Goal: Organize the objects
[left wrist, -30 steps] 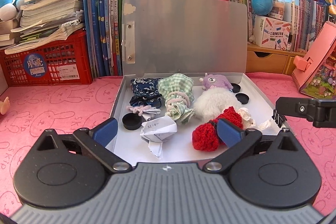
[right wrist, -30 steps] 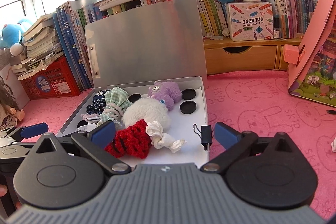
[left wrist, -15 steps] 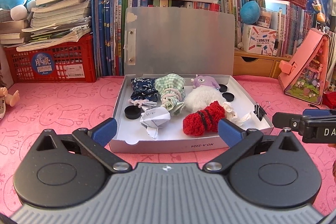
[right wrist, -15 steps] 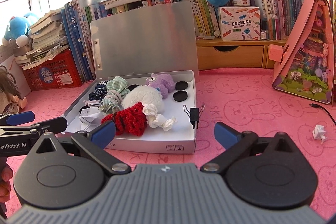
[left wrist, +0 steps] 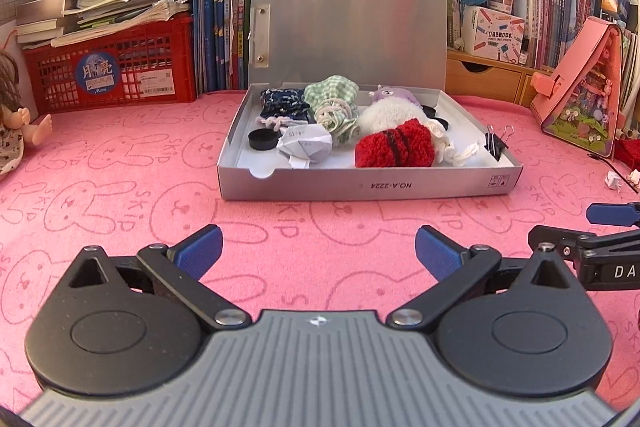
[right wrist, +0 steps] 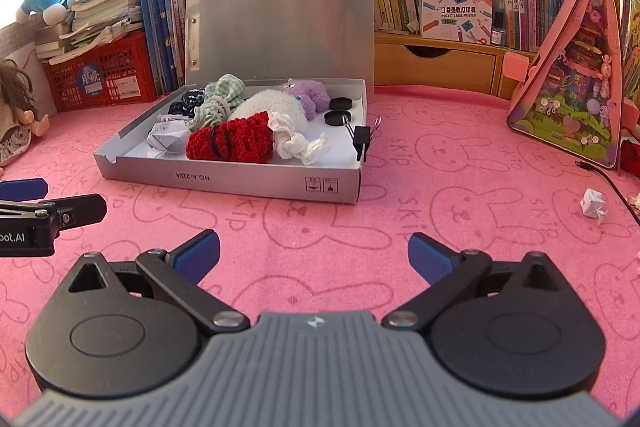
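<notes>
Both tools hang low over the pink surface [left wrist: 100, 163], in front of the open grey box [left wrist: 368, 185]. Left gripper [left wrist: 318, 251]: jaws spread wide, nothing between them. Right gripper [right wrist: 314, 253]: jaws spread too, empty.

Box sits centre frame in the left view, lid [left wrist: 352, 31] propped upright against the books. Inside, packed together: red knit piece [left wrist: 394, 149] at front, white fluffy toy [left wrist: 390, 115] behind it, purple plush [right wrist: 308, 95] toward the back, green checked cloth [left wrist: 330, 97], dark blue cloth [left wrist: 282, 101], crumpled paper [left wrist: 306, 143], black round caps [left wrist: 262, 140]. Binder clip [right wrist: 362, 139] sits clipped on the box's right wall.

Step, as I read it: filling looks nearly finished, with both tools clear of the box. One small paper scrap [right wrist: 593, 203] lies loose at right edge of the right view, well apart from the box.

Next move likely calls for the right tool to swing right, drop over that scrap and pinch it; it's light and small, so a low approach. Otherwise lid closing, tipping it forward from the top edge.
</notes>
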Action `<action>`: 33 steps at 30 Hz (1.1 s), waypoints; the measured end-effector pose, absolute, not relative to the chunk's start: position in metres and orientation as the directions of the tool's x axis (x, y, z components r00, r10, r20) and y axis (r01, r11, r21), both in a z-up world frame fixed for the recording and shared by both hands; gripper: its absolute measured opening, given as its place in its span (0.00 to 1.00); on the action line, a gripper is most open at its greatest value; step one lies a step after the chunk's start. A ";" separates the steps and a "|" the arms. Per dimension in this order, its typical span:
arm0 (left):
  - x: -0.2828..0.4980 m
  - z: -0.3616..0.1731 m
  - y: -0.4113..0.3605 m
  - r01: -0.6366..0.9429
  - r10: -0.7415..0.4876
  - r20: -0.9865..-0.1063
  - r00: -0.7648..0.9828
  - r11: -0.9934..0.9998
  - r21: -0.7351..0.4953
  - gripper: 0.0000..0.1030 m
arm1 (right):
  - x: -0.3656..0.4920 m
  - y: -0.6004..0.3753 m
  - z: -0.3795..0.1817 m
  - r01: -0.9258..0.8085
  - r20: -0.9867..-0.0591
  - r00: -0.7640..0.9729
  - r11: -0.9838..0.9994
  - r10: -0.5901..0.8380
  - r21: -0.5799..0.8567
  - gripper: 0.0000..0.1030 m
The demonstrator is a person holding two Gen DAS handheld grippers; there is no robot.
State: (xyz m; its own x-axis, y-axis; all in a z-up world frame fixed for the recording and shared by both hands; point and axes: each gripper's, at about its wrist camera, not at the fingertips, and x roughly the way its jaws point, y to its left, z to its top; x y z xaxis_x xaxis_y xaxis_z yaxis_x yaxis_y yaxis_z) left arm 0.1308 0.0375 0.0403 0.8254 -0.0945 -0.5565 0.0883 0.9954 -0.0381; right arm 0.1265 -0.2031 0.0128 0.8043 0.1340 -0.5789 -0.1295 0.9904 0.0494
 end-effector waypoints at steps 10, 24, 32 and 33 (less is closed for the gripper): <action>0.112 0.010 0.036 0.082 -0.083 -0.601 0.795 0.996 -0.029 1.00 | 0.101 -0.204 -0.018 -0.128 -0.623 0.772 0.991 0.127 0.044 1.00; 0.117 0.005 0.031 0.071 -0.052 -0.631 0.774 0.997 0.005 1.00 | 0.100 -0.198 -0.020 -0.140 -0.628 0.769 0.990 0.117 0.014 1.00; 0.117 0.005 0.031 0.070 -0.052 -0.631 0.774 0.998 0.004 1.00 | 0.100 -0.198 -0.020 -0.140 -0.628 0.769 0.990 0.117 0.013 1.00; 0.117 0.005 0.031 0.070 -0.052 -0.631 0.774 0.998 0.004 1.00 | 0.100 -0.198 -0.020 -0.140 -0.628 0.769 0.990 0.117 0.013 1.00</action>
